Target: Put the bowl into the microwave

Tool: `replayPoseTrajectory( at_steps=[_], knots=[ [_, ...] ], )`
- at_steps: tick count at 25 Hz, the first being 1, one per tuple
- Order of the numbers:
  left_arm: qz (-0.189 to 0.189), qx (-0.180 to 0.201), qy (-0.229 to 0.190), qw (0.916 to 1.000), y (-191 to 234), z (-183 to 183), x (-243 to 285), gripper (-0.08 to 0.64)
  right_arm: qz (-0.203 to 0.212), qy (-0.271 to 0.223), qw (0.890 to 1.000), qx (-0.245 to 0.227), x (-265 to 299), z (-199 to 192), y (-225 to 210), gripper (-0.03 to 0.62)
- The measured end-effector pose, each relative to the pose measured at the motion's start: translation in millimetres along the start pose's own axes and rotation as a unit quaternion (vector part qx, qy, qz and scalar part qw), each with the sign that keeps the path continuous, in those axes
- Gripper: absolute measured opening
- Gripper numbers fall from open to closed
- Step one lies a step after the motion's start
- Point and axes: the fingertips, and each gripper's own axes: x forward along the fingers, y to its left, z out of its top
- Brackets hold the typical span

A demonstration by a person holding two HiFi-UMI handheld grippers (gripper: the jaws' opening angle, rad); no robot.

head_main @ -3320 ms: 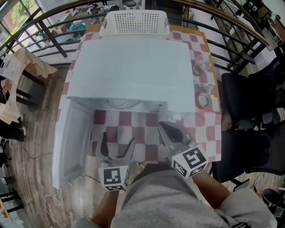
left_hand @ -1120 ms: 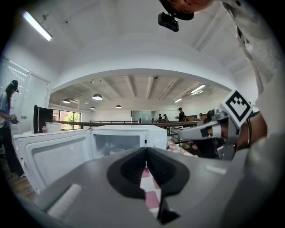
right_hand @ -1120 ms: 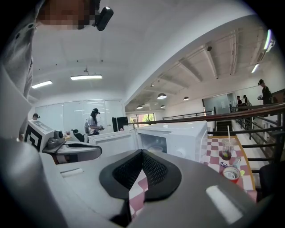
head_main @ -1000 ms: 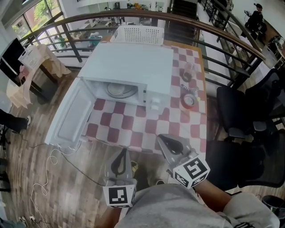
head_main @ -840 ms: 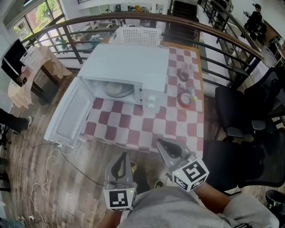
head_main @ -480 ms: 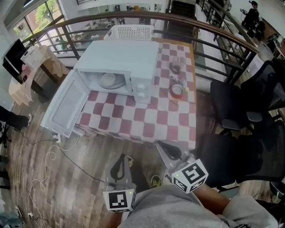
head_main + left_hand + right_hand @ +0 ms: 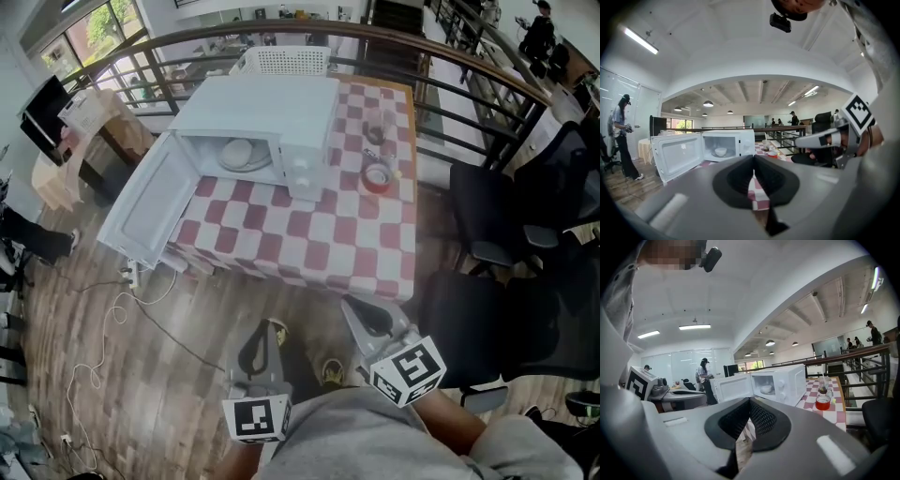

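Note:
The white bowl (image 7: 236, 152) sits inside the white microwave (image 7: 281, 108), whose door (image 7: 148, 204) hangs open to the left. The left gripper view shows the bowl (image 7: 721, 152) small and far ahead, and so does the right gripper view, where the bowl (image 7: 766, 389) rests in the lit cavity. My left gripper (image 7: 268, 326) and right gripper (image 7: 351, 304) are both over the wooden floor, well short of the table's near edge. Each has its jaws pressed together with nothing between them, as the left gripper (image 7: 753, 160) and right gripper (image 7: 750, 401) show in their own views.
The red-and-white checked table (image 7: 309, 234) carries a red tub (image 7: 378, 176) and a glass jar (image 7: 378, 127) right of the microwave, and a white basket (image 7: 281, 59) behind it. Black chairs (image 7: 506, 225) stand at the right. Cables (image 7: 122, 309) lie on the floor at the left.
The view has pulled back: table and microwave now lie farther off, and both grippers have come away from the table edge to over the floor. The left jaws, open earliest, are shut.

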Motion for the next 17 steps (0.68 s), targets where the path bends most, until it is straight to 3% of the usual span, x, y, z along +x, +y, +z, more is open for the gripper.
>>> replayPoseTrajectory(
  at_steps=[17],
  knots=[
    [0.025, -0.005, 0.005, 0.9997, 30, -12, -17, 0.012, -0.018, -0.014, 1.000, -0.003, 3, 3, 1, 0.000]
  ],
)
